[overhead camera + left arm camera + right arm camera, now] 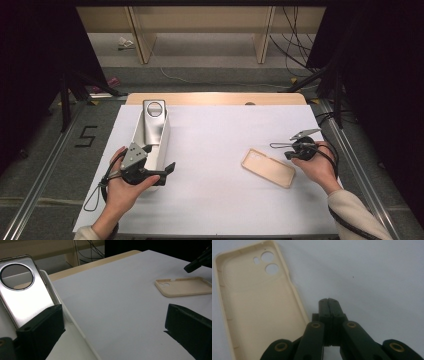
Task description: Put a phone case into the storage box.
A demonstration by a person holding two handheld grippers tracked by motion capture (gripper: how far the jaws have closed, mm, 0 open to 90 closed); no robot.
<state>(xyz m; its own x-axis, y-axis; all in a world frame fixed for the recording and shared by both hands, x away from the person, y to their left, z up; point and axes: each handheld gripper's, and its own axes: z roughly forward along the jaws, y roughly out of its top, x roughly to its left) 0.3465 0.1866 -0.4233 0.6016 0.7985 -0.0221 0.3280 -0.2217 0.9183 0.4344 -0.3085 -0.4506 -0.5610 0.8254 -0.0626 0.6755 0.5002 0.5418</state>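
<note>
A beige phone case [268, 167] lies hollow side up on the white sheet, right of centre; it is also in the left gripper view [185, 286]. My right gripper [289, 155] sits just right of it, jaws shut with nothing between them. In the right gripper view its closed tips [329, 301] hover beside the case's [257, 307] long edge, apart from it. A shiny silver phone-shaped shell [152, 122] with a round hole leans in a long white tray [163, 142] at the left. My left gripper [160, 157] is open wide at the tray's near end, one jaw over the tray [72, 320], one over the sheet.
The white sheet [220, 150] covers most of the wooden table [215, 98]. Beyond the table are wooden shelf legs and loose cables on the floor. A "5" mark [86, 136] is on the floor at the left. Metal rails run along both sides.
</note>
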